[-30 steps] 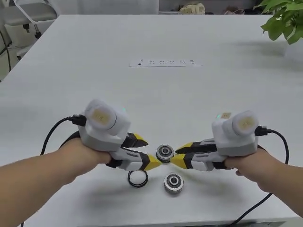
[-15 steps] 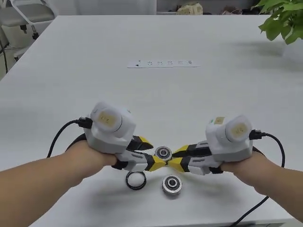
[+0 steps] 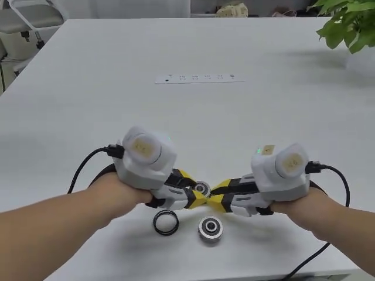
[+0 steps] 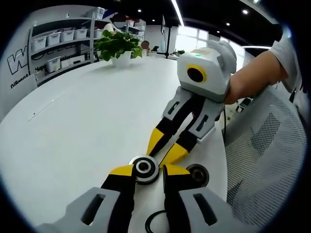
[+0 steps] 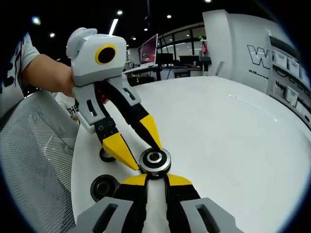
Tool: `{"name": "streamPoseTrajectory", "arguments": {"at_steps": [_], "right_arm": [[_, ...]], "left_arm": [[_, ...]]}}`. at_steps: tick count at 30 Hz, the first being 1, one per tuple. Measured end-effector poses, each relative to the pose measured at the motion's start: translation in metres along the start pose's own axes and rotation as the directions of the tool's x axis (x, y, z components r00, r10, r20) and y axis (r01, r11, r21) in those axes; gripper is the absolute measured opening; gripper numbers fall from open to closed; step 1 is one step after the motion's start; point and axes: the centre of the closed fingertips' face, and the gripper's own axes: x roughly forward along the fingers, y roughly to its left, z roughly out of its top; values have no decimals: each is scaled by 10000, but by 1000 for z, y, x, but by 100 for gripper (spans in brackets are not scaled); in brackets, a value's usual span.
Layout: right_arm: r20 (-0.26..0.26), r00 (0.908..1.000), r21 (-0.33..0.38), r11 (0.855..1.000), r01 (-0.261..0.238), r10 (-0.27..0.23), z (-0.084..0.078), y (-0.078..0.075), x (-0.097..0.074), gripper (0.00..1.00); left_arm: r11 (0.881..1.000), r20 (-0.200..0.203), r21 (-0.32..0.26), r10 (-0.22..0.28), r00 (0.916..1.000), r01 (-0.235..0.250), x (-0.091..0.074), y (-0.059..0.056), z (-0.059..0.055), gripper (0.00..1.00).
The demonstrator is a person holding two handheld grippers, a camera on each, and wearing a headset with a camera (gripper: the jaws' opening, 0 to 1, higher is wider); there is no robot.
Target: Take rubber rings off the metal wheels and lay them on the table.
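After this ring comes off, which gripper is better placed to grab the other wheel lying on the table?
Probably the right. In the head view the spare wheel lies just below the right gripper, while the loose ring lies below the left gripper. Both are busy at the gripped wheel.

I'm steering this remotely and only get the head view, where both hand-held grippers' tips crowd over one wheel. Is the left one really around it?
Observer: Yes. In the left gripper view the left hand-held gripper has one jaw on each side of the metal wheel, touching its rim.
Operator: And the right one?
Observer: In the right gripper view the right hand-held gripper has its tips at the wheel's near edge with a gap between them; I cannot tell whether it grips.
Operator: Is the ring on?
Observer: That view shows a black rubber ring around the wheel's rim.
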Motion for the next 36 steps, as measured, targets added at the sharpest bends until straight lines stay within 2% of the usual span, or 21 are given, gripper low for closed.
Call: {"name": "streamPoseTrajectory", "arguments": {"at_steps": [3,10,17,24,33,36], "right_arm": [[56,10000,73,10000,2,-2,0,0,0,10],[93,10000,102,9999,27,-28,1,0,0,10],[60,9999,219,9997,88,-89,1,0,0,9],[36,9999,510,9986,119,-121,-1,-2,-1,2],[9,9999,1395,9901,157,-160,-1,-5,-1,0],[49,9994,1872,9818,316,-331,-2,-7,-1,0]], "left_arm": [[10000,2,43,24,10000,-24,1,1,0,16],[9963,-71,753,412,9991,-405,1,5,0,10],[9961,-26,714,516,9987,-512,1,5,0,10],[9951,-32,710,689,9976,-685,1,8,0,7],[9952,33,595,779,9970,-779,1,9,0,7],[9947,75,613,820,9966,-823,2,9,0,7]]}}
